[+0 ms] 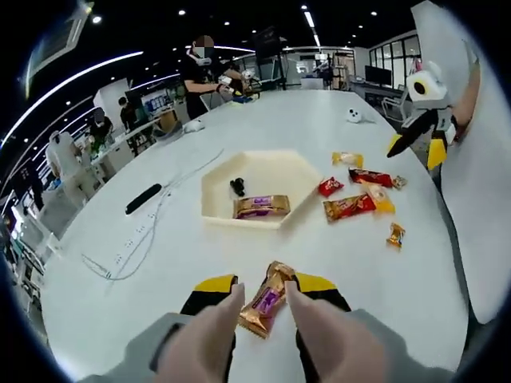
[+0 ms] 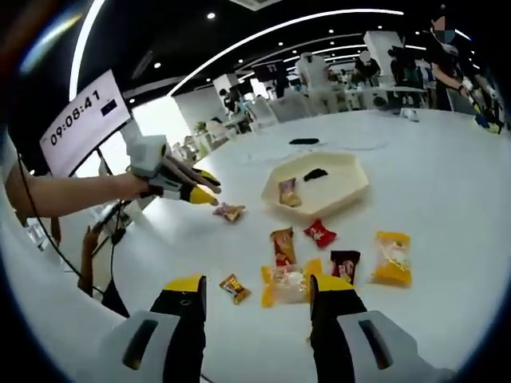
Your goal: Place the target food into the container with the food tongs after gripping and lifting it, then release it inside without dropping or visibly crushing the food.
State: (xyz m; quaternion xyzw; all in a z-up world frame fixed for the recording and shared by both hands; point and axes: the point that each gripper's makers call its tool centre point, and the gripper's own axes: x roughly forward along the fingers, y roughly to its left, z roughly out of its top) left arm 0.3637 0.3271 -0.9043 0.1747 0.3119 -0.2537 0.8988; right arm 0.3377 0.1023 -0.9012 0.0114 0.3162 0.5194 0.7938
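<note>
My left gripper (image 1: 263, 298) carries tan food tongs, and they are shut on a gold-and-purple wrapped snack (image 1: 268, 308) just above the table, short of the cream hexagonal tray (image 1: 214, 199). Inside the tray lie a similar gold-and-purple snack (image 1: 261, 207) and a small black item (image 1: 238, 187). The right gripper view has the left gripper (image 2: 212, 199) at the left with that snack (image 2: 230, 211) at its tips, left of the tray (image 2: 351, 185). My right gripper (image 2: 257, 286) is open over loose snacks, nothing between its jaws. It shows as the right gripper (image 1: 415, 148), raised at the right edge.
Several wrapped snacks lie right of the tray: a red one (image 1: 330, 186), an orange one (image 1: 349, 207), a small orange one (image 1: 395, 234). A black remote (image 1: 143, 199) and white cable (image 1: 136, 247) lie left. People stand at the table's far end.
</note>
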